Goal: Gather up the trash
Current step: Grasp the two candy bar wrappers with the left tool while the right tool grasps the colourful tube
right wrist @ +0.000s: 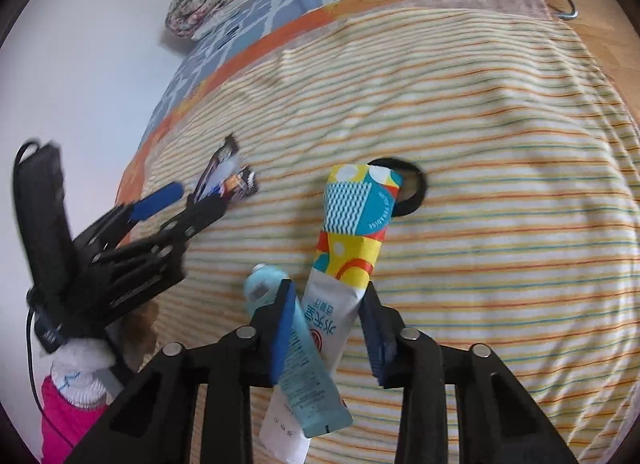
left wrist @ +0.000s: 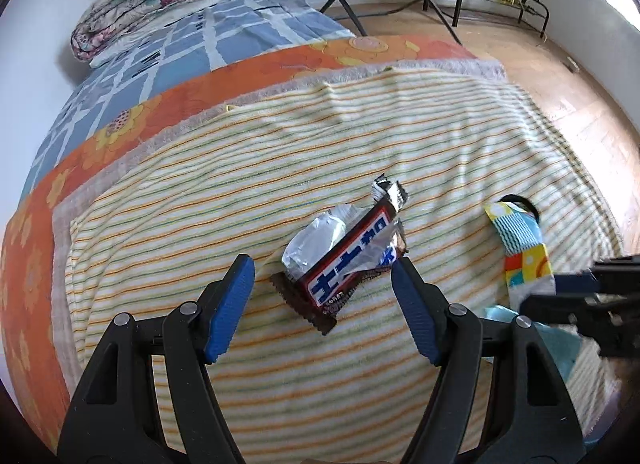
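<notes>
Striped bed blanket (left wrist: 240, 191): we straddle the torn brown foil candy wrapper (left wrist: 344, 260), left gripper (left wrist: 322, 276) fingers apart.
Right gripper (right wrist: 326, 328) clamps colourful paper tube (right wrist: 352, 240) and pale-blue plastic tube (right wrist: 308, 376); we should lower, then pinch the wrapper's middle.

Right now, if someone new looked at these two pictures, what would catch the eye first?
Probably the torn brown candy wrapper with its silver foil, lying on the striped blanket between the open left tongs. Next, the colourful paper carton and light blue tube, both clamped in the right tongs above the blanket.
</notes>
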The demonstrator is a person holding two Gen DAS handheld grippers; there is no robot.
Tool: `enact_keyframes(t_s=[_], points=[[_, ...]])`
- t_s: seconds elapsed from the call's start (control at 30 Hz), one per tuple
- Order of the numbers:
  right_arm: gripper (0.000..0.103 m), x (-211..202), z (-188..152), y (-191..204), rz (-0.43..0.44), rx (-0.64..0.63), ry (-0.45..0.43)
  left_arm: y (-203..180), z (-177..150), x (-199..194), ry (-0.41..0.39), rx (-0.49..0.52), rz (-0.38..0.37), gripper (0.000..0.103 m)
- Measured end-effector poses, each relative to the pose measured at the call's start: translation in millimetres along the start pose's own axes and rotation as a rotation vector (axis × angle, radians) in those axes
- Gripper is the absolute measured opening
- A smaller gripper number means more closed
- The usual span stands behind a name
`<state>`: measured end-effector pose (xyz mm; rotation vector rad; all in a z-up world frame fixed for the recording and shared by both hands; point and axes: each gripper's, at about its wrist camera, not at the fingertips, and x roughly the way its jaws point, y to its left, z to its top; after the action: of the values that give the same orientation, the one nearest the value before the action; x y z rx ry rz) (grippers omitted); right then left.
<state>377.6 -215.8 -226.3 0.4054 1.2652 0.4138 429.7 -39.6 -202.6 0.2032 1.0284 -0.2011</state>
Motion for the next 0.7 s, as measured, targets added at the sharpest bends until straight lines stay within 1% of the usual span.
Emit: enact_keyframes(t_s=[0.07,0.13,0.2,0.27,0.33,0.4,0.43,0.47,0.6,0.7], points=[[0.019,2,-2,4,0.016,-0.010,0.009,1,-1,6,0.010,-0.006,0.015,0.073],[0.016,2,-4,9,0.034,-0.016,0.012,3,-2,11,0.023,-0.018,0.015,0.073],[0.013,0,-5,14,0.033,-0.032,0.003,6,-4,14,0.032,-0.028,0.015,0.062],[0.009,-1,-6,19,0.029,-0.043,-0.004,8,-5,15,0.032,-0.045,0.000,0.049],[0.008,-3,-7,21,0.027,-0.046,-0.011,11,-5,14,0.027,-0.064,-0.001,0.036],[0.007,-7,-7,23,0.020,-0.052,-0.022,13,-4,13,0.027,-0.075,-0.003,0.033],[0.006,-11,-8,23,0.011,-0.060,-0.030,15,-4,11,0.022,-0.087,-0.006,0.029],[0.006,-14,-9,25,0.002,-0.065,-0.040,18,-5,9,0.017,-0.100,-0.009,0.021],[0.005,-28,-9,33,-0.017,-0.092,-0.076,30,-11,-1,0.007,-0.158,-0.037,0.021],[0.004,-42,-12,36,-0.038,-0.114,-0.107,36,-15,-13,-0.006,-0.177,-0.046,0.021]])
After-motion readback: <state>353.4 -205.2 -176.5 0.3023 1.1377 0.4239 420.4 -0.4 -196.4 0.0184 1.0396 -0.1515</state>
